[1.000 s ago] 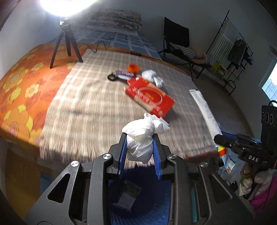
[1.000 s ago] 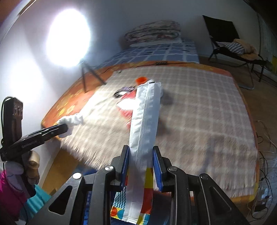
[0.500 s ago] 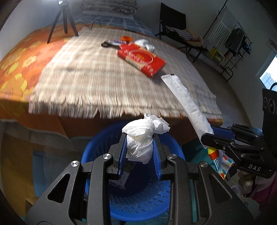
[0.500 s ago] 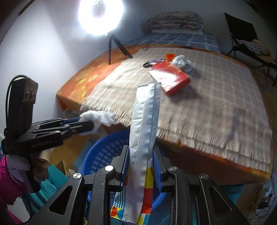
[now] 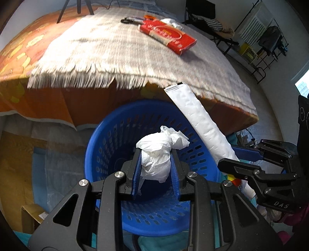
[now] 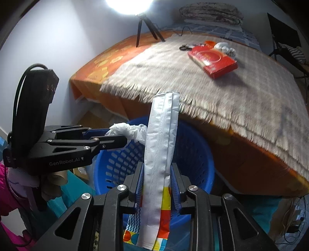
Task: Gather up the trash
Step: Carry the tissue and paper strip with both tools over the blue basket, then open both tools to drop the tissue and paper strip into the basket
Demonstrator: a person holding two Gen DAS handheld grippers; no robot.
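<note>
**A:** So, both hands are loaded; the left gripper (image 5: pixel 155 166) is clamped on a crumpled white tissue wad (image 5: pixel 158 150), and the right gripper (image 6: pixel 156 183) is pinched tight on a long white wrapper (image 6: pixel 162 139) with a colourful printed end hanging below the jaws; both sit over the blue laundry-style basket (image 5: pixel 108 146), which stands on the floor right against the foot of the bed (image 5: pixel 58 100).

**B:** Anything crowding the basket?

**A:** Kinda; the wrapper sticks up long and stiff past the basket's rim toward the fringed plaid blanket (image 5: pixel 108 50), and in the left wrist view it cuts diagonally across the right side of the basket; the blanket's fringe hangs near the basket's back edge too; the two grippers are close side by side, the tissue just beside the wrapper in the right wrist view.

**B:** What's left on the bed?

**A:** A flat red box (image 6: pixel 212 59) lies well back on the blanket; behind it there's another white crumpled bit (image 6: pixel 225 47), something small and orange (image 6: pixel 209 42), and a dark looped thing (image 6: pixel 186 47) I can't make out; a tripod (image 6: pixel 146 27) with a bright light stands on the far orange side; a black chair (image 5: pixel 204 13) and a clothes rack (image 5: pixel 266 44) are off to the right.
</note>
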